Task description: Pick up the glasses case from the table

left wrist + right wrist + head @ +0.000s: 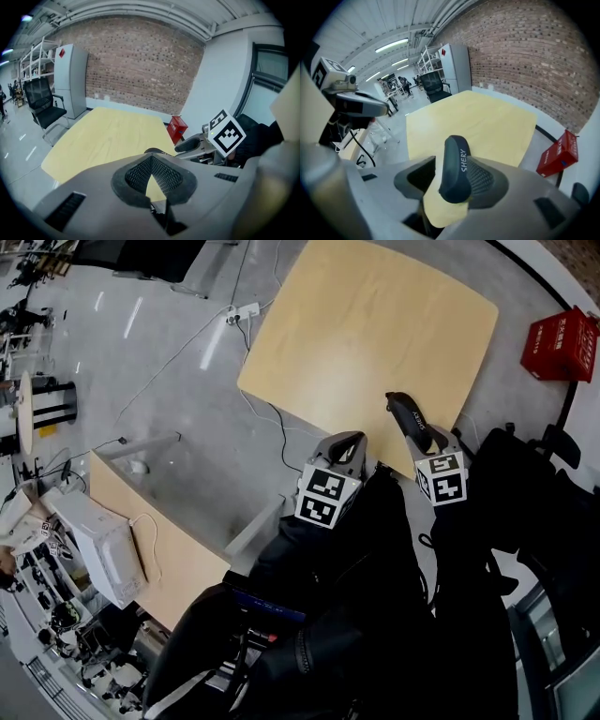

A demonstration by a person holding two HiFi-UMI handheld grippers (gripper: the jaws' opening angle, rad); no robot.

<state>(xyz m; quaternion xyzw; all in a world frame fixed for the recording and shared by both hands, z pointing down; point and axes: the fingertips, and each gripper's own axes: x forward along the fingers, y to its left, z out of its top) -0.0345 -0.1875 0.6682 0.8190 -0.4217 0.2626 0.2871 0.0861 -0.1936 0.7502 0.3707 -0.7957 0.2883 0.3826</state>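
Two grippers we are tilting down at the wooden table's (375,324) near edge: left gripper (349,442) clenched empty, right gripper (452,185) gaping, the glasses case (457,159) leaning on one pad (487,180). Beyond, a brick wall (140,65) is backing the room.

— How is the glasses case (454,168) looking?
— It is showing a dark, rounded shell with white "SHERY" lettering.
— Where is it sitting?
— It is standing on end between the right gripper's (452,178) jaws, leaning on one pad and apart from the other, over the yellow table's (375,315) near edge.
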